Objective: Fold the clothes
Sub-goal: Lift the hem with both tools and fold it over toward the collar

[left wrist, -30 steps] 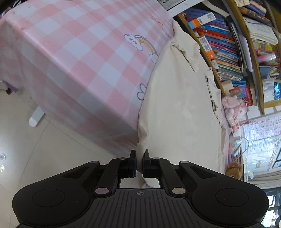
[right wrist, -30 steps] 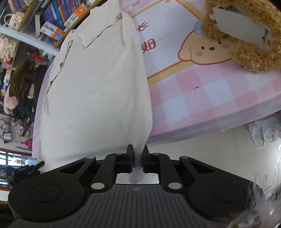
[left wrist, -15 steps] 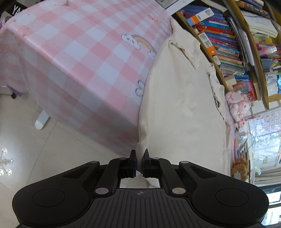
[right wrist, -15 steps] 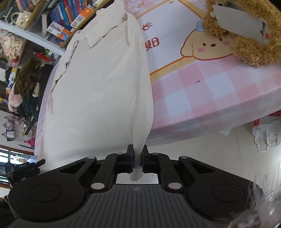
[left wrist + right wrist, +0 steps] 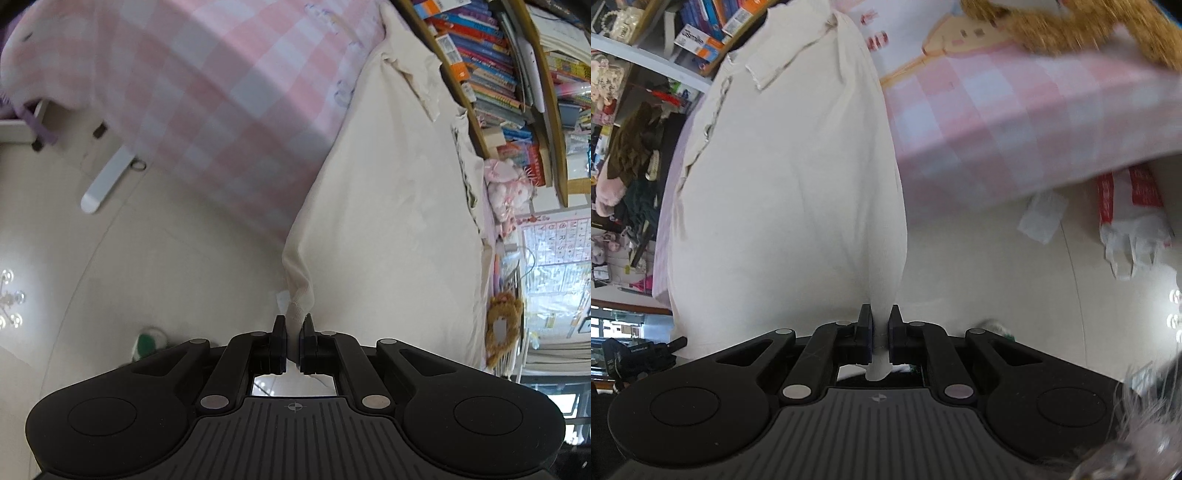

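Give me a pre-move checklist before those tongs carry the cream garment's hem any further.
1. Left tongs shut on the hem corner: ok.
2. Right tongs shut on the other corner: ok.
3. Cream garment hanging smooth between grips: ok, only light creases.
4. Collar end lying on the pink checked tablecloth: ok.
5. Brown plush toy clear of the garment: ok.
6. Fold line position: cannot tell.
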A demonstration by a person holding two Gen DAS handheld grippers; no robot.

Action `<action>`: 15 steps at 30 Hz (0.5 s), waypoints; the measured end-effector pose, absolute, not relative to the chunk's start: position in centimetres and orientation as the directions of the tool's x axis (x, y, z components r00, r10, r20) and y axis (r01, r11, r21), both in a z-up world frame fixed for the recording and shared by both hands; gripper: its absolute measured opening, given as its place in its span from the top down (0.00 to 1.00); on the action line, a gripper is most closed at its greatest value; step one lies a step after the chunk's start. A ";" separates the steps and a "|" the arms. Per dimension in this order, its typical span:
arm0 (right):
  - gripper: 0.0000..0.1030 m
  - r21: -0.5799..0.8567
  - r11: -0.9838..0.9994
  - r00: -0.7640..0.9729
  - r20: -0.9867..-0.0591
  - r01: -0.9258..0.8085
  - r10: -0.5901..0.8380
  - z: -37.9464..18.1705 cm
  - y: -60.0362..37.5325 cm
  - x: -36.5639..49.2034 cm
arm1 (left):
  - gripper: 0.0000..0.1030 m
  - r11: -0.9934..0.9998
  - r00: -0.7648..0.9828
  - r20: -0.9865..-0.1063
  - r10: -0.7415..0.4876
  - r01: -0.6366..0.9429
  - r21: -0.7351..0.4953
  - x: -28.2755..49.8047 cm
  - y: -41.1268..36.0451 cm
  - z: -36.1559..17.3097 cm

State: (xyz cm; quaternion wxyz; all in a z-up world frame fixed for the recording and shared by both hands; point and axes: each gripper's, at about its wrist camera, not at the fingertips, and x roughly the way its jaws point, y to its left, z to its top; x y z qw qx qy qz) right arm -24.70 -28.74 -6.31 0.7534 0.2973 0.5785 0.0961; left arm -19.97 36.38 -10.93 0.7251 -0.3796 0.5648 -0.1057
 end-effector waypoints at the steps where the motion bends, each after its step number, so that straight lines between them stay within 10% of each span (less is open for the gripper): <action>1: 0.93 0.561 0.803 0.305 -0.815 0.201 0.493 -6.5 -28.6 -25.1 | 0.95 0.687 0.336 -0.739 -0.584 -0.280 -0.670 -20.2 36.5 -11.1; 8: 0.93 0.601 0.776 0.328 -0.784 0.189 0.527 -5.1 -27.2 -25.9 | 0.96 0.624 0.387 -0.657 -0.647 -0.225 -0.748 -20.3 37.2 -9.7; 15: 0.93 0.783 0.601 0.660 -0.536 0.157 0.527 -0.3 -27.5 -25.6 | 0.96 0.419 0.596 -0.380 -0.707 -0.080 -0.905 -17.1 38.6 -5.8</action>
